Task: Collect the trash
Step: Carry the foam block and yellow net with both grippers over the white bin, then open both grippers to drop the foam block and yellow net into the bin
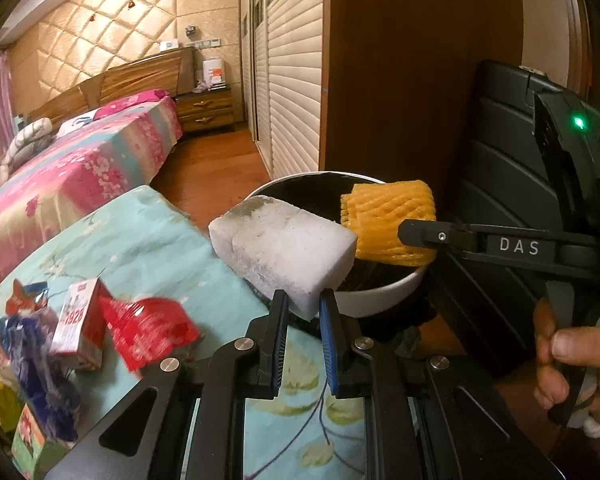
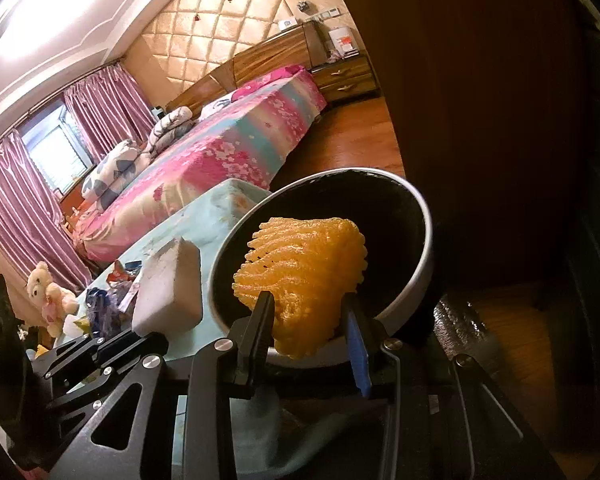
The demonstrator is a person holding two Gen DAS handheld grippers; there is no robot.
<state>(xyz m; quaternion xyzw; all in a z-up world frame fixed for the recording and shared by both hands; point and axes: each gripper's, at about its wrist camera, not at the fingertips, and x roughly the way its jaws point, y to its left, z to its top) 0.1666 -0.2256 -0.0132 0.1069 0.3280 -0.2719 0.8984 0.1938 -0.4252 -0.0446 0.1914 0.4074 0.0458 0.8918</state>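
Observation:
My left gripper (image 1: 304,300) is shut on a white foam block (image 1: 284,248) and holds it at the near rim of a round white bin (image 1: 372,300) with a dark inside. My right gripper (image 2: 308,304) is shut on an orange foam fruit net (image 2: 304,268) and holds it over the bin (image 2: 424,256). In the left wrist view the net (image 1: 388,220) sits beside the block, pinched by the right gripper's fingers (image 1: 416,232). The block also shows in the right wrist view (image 2: 168,284), left of the bin.
Loose trash lies on the pale blue floral cloth (image 1: 140,240): a red packet (image 1: 148,328), a small red-and-white carton (image 1: 80,324), blue wrappers (image 1: 36,356). A bed (image 1: 80,168) stands behind. A dark case (image 1: 512,200) and a brown wardrobe (image 1: 400,60) are at the right.

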